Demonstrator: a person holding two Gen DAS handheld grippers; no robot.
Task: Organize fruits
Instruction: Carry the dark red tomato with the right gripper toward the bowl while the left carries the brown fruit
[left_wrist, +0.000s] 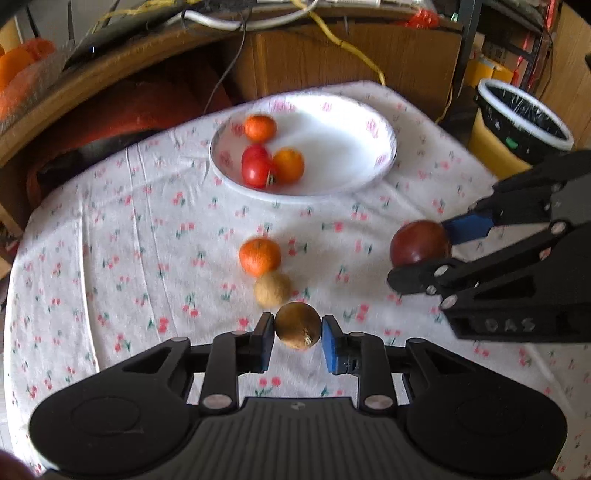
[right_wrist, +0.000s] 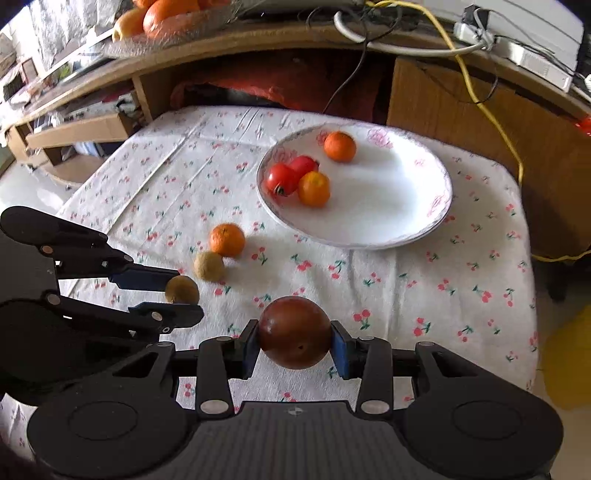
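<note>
Both grippers are loaded right now. The left gripper (left_wrist: 297, 334) has its jaws narrowed down and pinching a small brown fruit (left_wrist: 297, 329), with a blue pad pressed to each side. The right gripper (right_wrist: 294, 345) has its jaws spread wider, clamped on a dark red fruit (right_wrist: 294, 331) that fills the gap.

Using the white plate (left_wrist: 354, 147) as the landmark: both held fruits sit on the near side of it, well apart from its rim. Inside the plate, two red tomatoes (left_wrist: 255, 165) and an orange (left_wrist: 289, 165) bunch together at one side, and a tangerine (left_wrist: 260, 127) sits a bit apart; the rest of the plate is bare. Between plate and left gripper, another tangerine (left_wrist: 259, 256) touches a pale tan fruit (left_wrist: 272, 289) on the tabletop (left_wrist: 110, 258).

Only the left wrist view shows the lined bin (left_wrist: 522, 118) off past the cloth's edge. Only the right wrist view shows the bowl of oranges (right_wrist: 166, 18) up on the shelf beyond the plate.
</note>
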